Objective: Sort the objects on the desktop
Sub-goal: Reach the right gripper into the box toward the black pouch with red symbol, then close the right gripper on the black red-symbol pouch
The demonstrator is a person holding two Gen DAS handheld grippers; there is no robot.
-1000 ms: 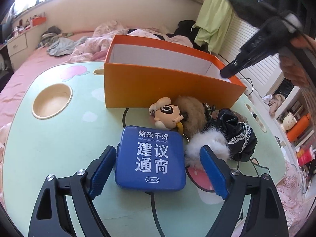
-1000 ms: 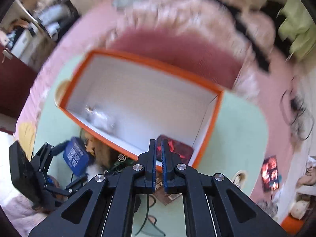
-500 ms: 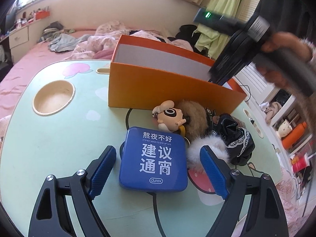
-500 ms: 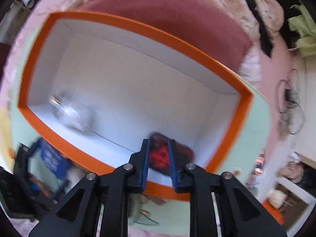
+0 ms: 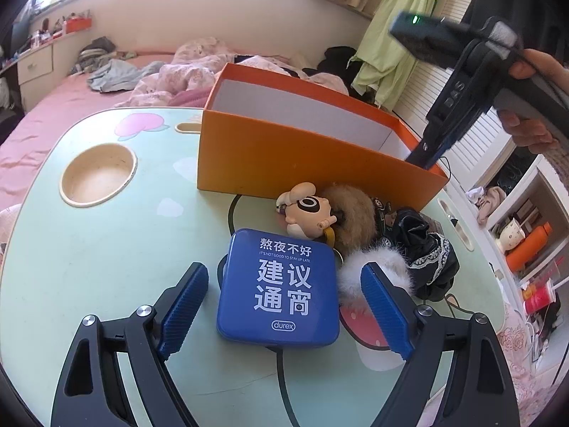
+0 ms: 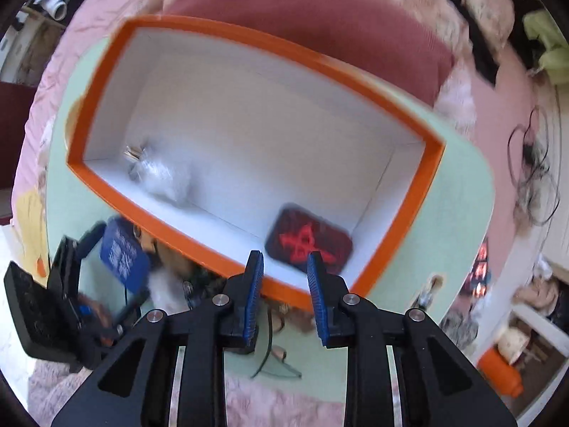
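The left gripper point(image 5: 284, 299) sits low over the green table point(image 5: 89, 267) with its 2 blue jaws spread wide, holding nothing; the blue tin point(image 5: 279, 286) lies flat on the table between them, clear of both pads, on the near side of the orange box point(image 5: 302, 156). Just beside the tin on its right lies a white fluffy pom-pom point(image 5: 373, 267), and a black lace-trimmed bundle point(image 5: 423, 245) lies beyond that. Between the tin and the orange box sit a small cartoon figure toy point(image 5: 309, 210) and a brown fur ball point(image 5: 352, 210), both close against the box's near wall. A round recess point(image 5: 97, 174) is sunk in the table to the left of the box. The box stands open at the top, its inside white. The right gripper point(image 6: 286, 277) hangs above the box's right end with its jaws parted by a narrow gap and nothing between them; in the left wrist view it point(image 5: 425, 158) reaches down at the box's right corner. Inside the box, near that right end, a dark case with a red mark point(image 6: 307, 240) lies flat on the floor, and a blurred pale clear bag point(image 6: 160, 178) lies toward the left end. Beyond the box spreads a pink bed point(image 5: 53, 106) strewn with clothes
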